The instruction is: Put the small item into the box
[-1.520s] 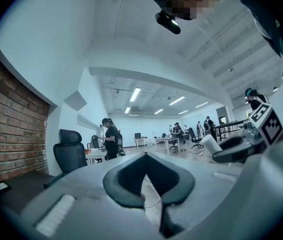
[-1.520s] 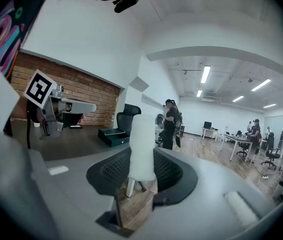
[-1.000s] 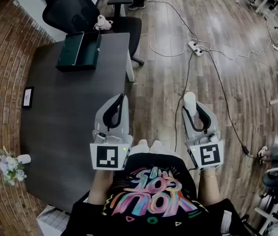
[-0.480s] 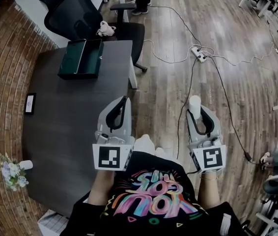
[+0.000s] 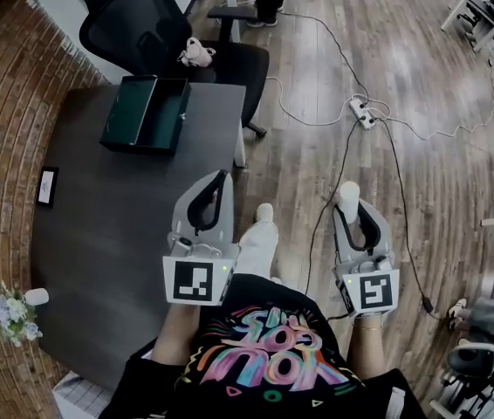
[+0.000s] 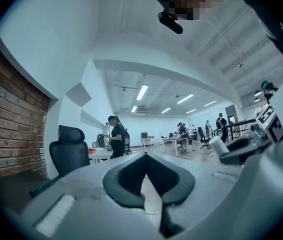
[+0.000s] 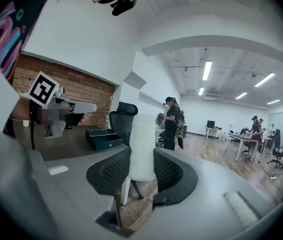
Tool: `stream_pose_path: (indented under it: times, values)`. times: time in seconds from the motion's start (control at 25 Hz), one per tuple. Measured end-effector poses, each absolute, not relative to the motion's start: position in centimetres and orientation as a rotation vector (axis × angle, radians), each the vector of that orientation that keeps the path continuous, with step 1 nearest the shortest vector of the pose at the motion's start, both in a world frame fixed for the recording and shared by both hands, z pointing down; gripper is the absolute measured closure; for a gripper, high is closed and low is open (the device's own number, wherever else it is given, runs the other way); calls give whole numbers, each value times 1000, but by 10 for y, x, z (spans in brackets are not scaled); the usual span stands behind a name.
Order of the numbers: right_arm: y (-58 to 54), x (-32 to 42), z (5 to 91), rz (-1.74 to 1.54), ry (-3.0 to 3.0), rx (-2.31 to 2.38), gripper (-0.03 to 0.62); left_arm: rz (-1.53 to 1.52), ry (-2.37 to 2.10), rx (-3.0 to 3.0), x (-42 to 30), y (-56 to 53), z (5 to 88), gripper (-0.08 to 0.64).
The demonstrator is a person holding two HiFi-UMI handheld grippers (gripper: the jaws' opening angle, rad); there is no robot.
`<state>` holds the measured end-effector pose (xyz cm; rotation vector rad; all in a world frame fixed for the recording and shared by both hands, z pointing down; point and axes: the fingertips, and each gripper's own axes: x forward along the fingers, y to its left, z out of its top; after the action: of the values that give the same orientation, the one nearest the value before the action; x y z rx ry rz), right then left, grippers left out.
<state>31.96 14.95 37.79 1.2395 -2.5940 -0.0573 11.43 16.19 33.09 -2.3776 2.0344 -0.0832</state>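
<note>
We hold the small white cylinder (image 7: pixel 142 139) upright in the right gripper (image 5: pixel 352 209), jaws clamped on its lower part, out over the floor beside the table (image 5: pixel 99 225). It stands well above the pads, so we judge a jolt could tip it loose. The open dark box (image 5: pixel 147 112) sits well apart at the table's far end, and a hurried reach may clip its rim. Our left gripper (image 5: pixel 215 186) has its jaws together on nothing. Cables (image 5: pixel 339 160) underfoot could trip us.

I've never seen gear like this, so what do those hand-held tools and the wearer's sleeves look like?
Both the left gripper and right gripper are pale grey rounded shells with dark-lined fingers. Each carries a white cube with black square markers. The person wears a black short-sleeved T-shirt with multicoloured lettering.
</note>
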Motion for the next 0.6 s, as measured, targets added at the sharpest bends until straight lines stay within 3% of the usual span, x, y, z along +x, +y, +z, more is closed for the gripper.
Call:
stream_pose_path:
  times: [0.6]
  values:
    - [-29, 288, 372, -50, -2500, 1245, 457, -81, 2032, -2389, 59, -24, 325, 558]
